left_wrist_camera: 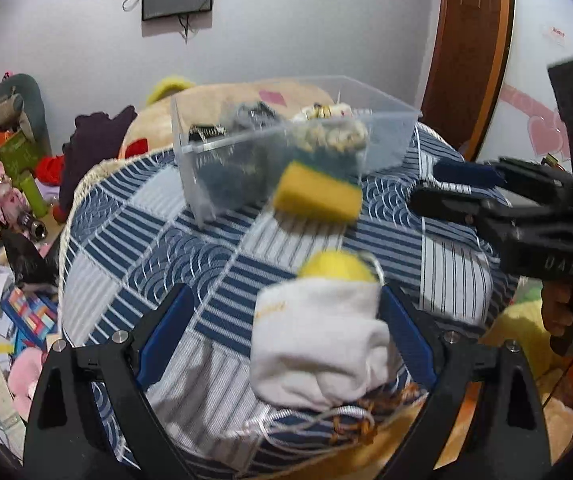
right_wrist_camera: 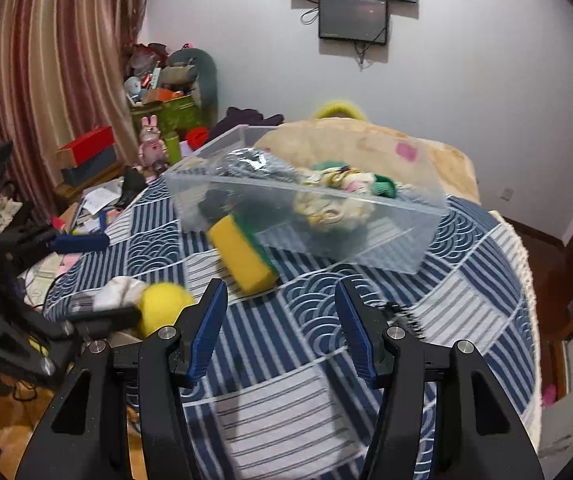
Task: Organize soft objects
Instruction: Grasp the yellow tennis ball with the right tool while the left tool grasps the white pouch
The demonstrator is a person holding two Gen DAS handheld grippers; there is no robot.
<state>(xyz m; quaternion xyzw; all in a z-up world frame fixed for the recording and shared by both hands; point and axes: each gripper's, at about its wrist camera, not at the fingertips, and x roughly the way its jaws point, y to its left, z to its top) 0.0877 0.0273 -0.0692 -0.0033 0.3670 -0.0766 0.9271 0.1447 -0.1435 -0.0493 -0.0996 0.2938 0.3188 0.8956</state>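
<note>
A white sock bundle (left_wrist_camera: 318, 344) lies on the blue patterned cloth between the fingers of my left gripper (left_wrist_camera: 286, 296). The gripper is open; the sock sits close to the right pad (left_wrist_camera: 406, 340) and well apart from the left pad. A yellow ball (left_wrist_camera: 338, 266) rests just beyond the sock. Farther on lies a yellow-and-green sponge (left_wrist_camera: 318, 192), against a clear plastic box (left_wrist_camera: 390, 136) that holds several soft things. My right gripper (right_wrist_camera: 280, 286) hovers open over the cloth with nothing between its fingers, the sponge (right_wrist_camera: 242, 256) and the box (right_wrist_camera: 406, 232) ahead of it.
The round table (right_wrist_camera: 466, 320) has a fringed edge dropping off on the right. A big beige plush (right_wrist_camera: 366, 140) lies behind the box. The floor at the left is cluttered with boxes, papers and toys (left_wrist_camera: 10, 196). A wooden door (left_wrist_camera: 466, 40) stands at the right.
</note>
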